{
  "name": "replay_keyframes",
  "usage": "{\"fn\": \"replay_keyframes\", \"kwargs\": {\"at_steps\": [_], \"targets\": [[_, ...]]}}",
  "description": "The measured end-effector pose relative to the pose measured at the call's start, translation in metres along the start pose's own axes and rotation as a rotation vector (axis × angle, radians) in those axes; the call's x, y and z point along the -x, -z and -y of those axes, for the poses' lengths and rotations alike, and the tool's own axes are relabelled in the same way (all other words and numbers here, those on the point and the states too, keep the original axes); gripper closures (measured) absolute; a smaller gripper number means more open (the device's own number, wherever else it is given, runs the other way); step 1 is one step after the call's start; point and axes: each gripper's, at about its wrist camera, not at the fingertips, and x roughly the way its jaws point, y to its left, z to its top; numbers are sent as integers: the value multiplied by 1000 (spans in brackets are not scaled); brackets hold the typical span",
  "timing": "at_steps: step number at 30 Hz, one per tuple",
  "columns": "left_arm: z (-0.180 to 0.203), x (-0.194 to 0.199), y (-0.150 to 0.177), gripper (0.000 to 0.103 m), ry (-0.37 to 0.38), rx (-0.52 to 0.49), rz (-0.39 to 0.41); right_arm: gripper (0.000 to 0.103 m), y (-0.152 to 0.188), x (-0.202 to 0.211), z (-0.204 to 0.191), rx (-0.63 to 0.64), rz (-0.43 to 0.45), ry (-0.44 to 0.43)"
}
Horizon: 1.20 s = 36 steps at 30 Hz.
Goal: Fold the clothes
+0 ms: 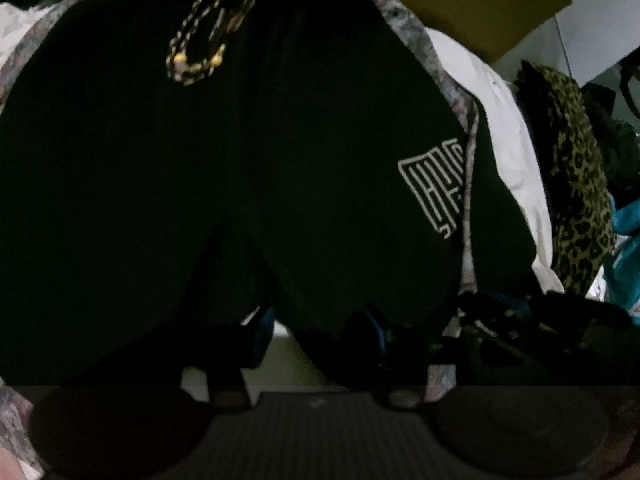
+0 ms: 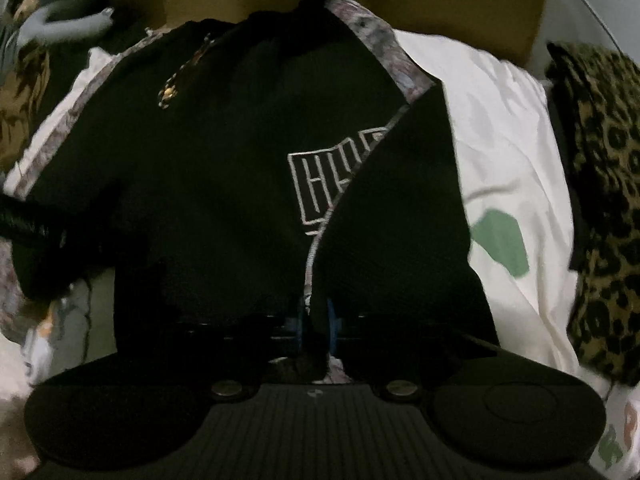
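Two grippers are down at the bottom edge of the black shorts. My right gripper has its blue fingers squeezed close on a flap of the black cloth by the side seam, so it is pinching the shorts. My left gripper has its fingers wide apart, one on each side of a leg hem, and I see no squeeze there.

What could go wrong? Only one side is held. If I lift now, I think the shorts will swing and bunch up, and the fold will be crooked. The pinch is small too, so the cloth could slip out. The striped drawstring lies loose up top and could get trapped inside the fold.

The shorts spread flat away from both grippers, waistband far, legs near, on a white shirt. A white letter patch is half hidden under the flap. A leopard cloth lies off to the right, apart.
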Motion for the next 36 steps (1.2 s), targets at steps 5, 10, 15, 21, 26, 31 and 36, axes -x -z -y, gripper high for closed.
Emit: {"fn": "replay_keyframes", "kwargs": {"at_steps": [5, 10, 15, 21, 26, 31, 36], "targets": [[3, -1, 6, 51, 12, -2, -31, 98, -4, 26, 17, -18, 27, 7], [8, -3, 11, 51, 28, -9, -61, 99, -6, 51, 44, -63, 66, 60], [14, -8, 15, 51, 45, -18, -89, 99, -8, 65, 78, -108, 93, 131], [13, -19, 22, 51, 54, -19, -117, 99, -5, 67, 116, -179, 87, 187], [13, -23, 26, 53, 74, -17, -140, 100, -1, 64, 138, -223, 74, 216], [12, -29, 30, 53, 123, -6, -165, 100, 1, 61, 152, -234, 71, 254], [20, -37, 33, 53, 162, -15, -183, 100, 4, 58, 160, -238, 74, 274]]}}
